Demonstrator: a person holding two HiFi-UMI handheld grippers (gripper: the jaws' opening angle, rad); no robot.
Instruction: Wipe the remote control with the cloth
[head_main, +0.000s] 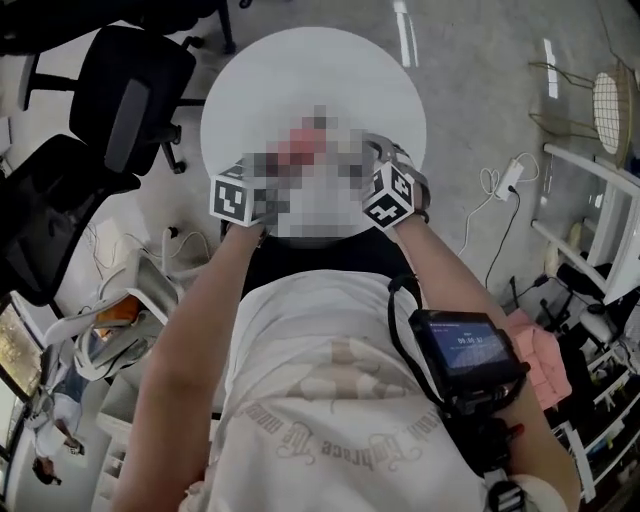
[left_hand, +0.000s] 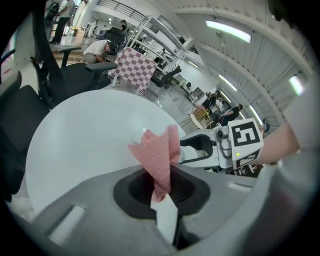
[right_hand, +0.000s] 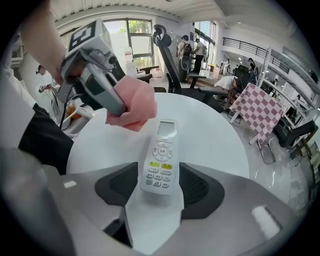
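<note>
1. black office chairs (head_main: 125, 100): on the floor, left of the table
2. round white table (head_main: 320, 70): bare top that carries the task's things; in the head view its near half is covered by a mosaic patch
3. left gripper (left_hand: 161, 200): jaws closed tight on the cloth, angled down over the table
4. cloth (left_hand: 156, 152): pink with a fine dotted weave, bunched, pinched by its lower end in the left gripper; in the right gripper view it hangs just beside the screen end of the remote, and contact cannot be told
5. remote control (right_hand: 161, 160): white, keys up, flat on the table, screen end pointing away, key end lying between the right gripper's jaws
6. right gripper (right_hand: 160, 187): jaws spread wide, a gap either side of the remote, pads not pressing on it
7. checkered panel (right_hand: 260, 112): pink and white, on the floor beyond the table's right edge
</note>
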